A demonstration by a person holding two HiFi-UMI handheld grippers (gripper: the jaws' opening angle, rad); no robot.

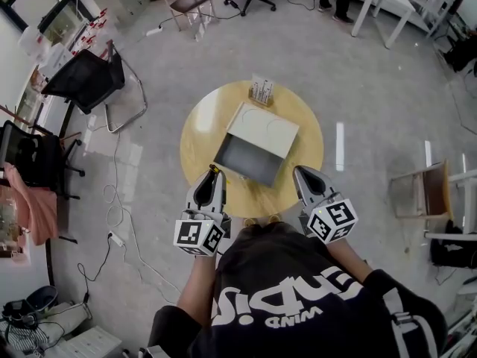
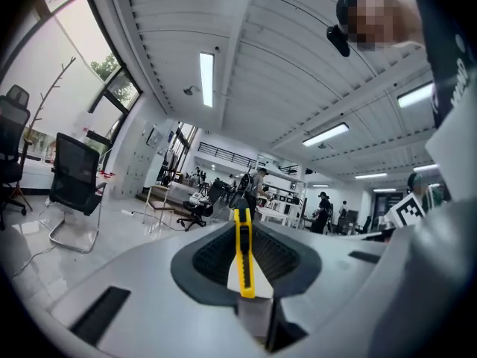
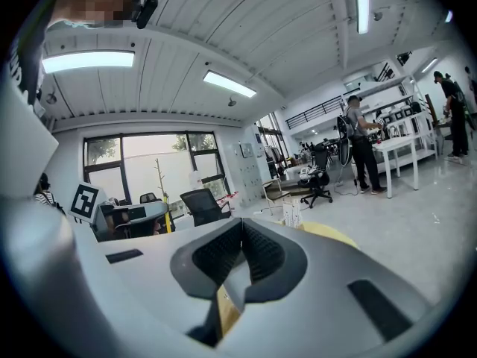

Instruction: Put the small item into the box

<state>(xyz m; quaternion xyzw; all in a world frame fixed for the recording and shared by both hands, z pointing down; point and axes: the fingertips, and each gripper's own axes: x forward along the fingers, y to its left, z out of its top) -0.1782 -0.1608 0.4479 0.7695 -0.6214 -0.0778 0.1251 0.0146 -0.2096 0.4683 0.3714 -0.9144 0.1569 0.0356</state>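
Head view: round yellow table (image 1: 200, 134) on a grey floor. An open box (image 1: 250, 162) sits mid-table, its grey inside bare, with the white lid (image 1: 262, 129) folded back on the far side. A small upright carton (image 1: 261, 92) stands at the table's far edge. The left gripper (image 1: 215, 172) is over the near edge, left of the box, with a yellow utility knife (image 1: 215, 168) at its tip. The right gripper (image 1: 301, 172) is level with it, right of the box. The knife is outside the box.

Left gripper view: jaws clamped on the knife, which stands between the dark pads with its yellow slider facing the camera.

Right gripper view: jaws pressed together, nothing between them. Table edge and carton show beyond.
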